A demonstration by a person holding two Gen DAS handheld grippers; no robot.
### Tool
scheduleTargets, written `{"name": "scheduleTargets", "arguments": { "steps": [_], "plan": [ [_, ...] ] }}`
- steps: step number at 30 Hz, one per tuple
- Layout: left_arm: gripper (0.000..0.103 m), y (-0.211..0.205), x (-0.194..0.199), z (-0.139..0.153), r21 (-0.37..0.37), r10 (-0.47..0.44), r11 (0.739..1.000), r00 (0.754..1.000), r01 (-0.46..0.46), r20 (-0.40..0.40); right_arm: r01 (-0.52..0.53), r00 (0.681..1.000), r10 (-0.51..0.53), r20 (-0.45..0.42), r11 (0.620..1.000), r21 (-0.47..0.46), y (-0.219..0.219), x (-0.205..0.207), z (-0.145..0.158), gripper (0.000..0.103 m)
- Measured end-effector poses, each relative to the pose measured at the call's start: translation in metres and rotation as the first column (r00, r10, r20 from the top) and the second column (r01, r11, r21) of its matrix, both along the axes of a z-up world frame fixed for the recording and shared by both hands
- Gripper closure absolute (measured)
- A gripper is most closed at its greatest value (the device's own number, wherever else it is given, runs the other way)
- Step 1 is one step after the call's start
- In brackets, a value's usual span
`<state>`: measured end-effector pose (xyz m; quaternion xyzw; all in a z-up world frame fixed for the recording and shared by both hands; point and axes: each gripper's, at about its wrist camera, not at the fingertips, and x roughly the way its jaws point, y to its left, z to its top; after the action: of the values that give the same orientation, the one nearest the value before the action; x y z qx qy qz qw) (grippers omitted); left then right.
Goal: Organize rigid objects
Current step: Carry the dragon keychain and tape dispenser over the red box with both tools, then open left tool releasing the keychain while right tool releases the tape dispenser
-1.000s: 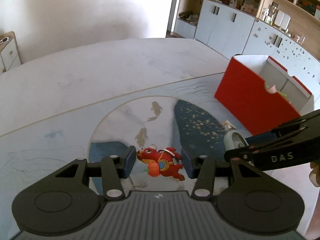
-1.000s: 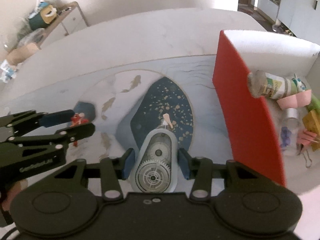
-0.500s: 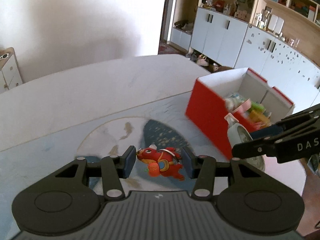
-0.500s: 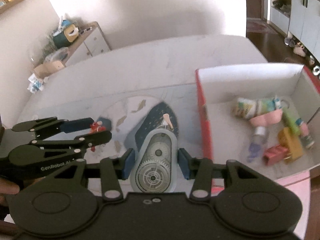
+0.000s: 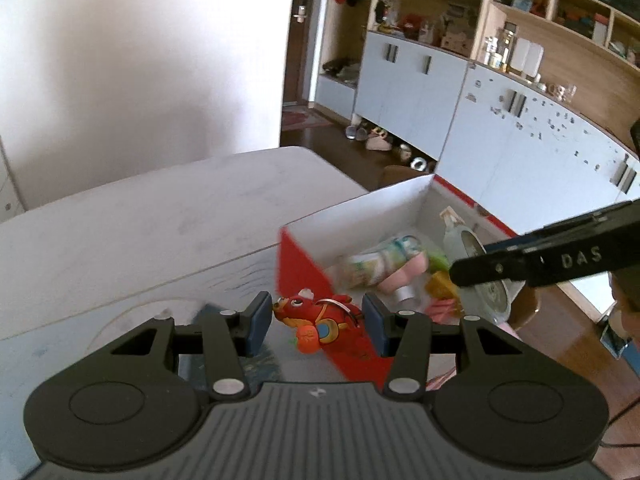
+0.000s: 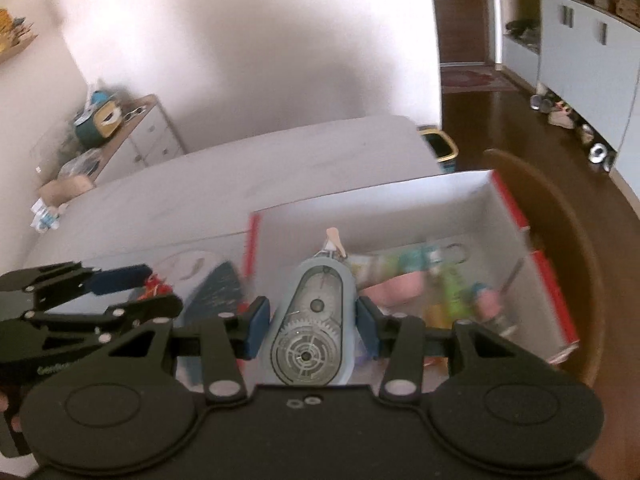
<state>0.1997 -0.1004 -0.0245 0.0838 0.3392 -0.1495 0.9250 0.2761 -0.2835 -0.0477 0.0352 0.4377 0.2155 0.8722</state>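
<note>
My left gripper (image 5: 318, 322) is shut on a red cartoon keychain figure (image 5: 316, 316), held in the air over the near red wall of the box (image 5: 304, 276). My right gripper (image 6: 309, 322) is shut on a pale blue correction tape dispenser (image 6: 312, 320) with clear gears, hanging above the open box (image 6: 400, 200). The right gripper also shows in the left wrist view (image 5: 520, 264) over the box. The left gripper appears at the left of the right wrist view (image 6: 132, 292), beside the box.
The red box with a white inside holds several small items: a tube (image 5: 376, 266), a pink piece (image 6: 394, 292), a green piece (image 6: 452, 292). It stands on a printed mat (image 5: 236, 276) on a white table (image 5: 140, 224). A wooden chair back (image 6: 560, 208) curves behind the box.
Both grippers rose and swung toward the box with their objects still held. The box moved from the right of each view to the middle, and its inside came into sight.
</note>
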Motion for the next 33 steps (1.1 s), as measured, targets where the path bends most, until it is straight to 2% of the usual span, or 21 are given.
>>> {"name": "scheduleTargets", "arguments": {
  "steps": [9,17,24,28,33],
  "plan": [
    [0.054,-0.073,0.028,-0.025,0.066,-0.057,0.996,0.997,0.061,-0.048,0.051,0.999,-0.052,-0.016,0.998,-0.033,-0.054,0.027,-0.022,0.057],
    [0.054,-0.118,0.063,-0.061,0.167,-0.046,0.984,0.994,0.062,-0.101,0.004,0.997,-0.01,-0.073,0.997,-0.075,-0.064,0.05,-0.049,0.057],
    [0.054,-0.13,0.096,-0.09,0.239,0.011,0.97,0.987,0.028,-0.163,-0.047,0.994,0.036,-0.106,0.994,-0.103,-0.066,0.062,-0.071,0.057],
    [0.054,-0.13,0.11,-0.105,0.28,0.062,0.96,0.974,0.001,-0.218,-0.075,0.991,0.059,-0.123,0.989,-0.128,-0.063,0.067,-0.082,0.057],
    [0.054,-0.141,0.118,-0.115,0.322,0.065,0.946,0.963,0.023,-0.262,-0.089,0.987,0.069,-0.145,0.986,-0.138,-0.062,0.072,-0.092,0.057]
  ]
}}
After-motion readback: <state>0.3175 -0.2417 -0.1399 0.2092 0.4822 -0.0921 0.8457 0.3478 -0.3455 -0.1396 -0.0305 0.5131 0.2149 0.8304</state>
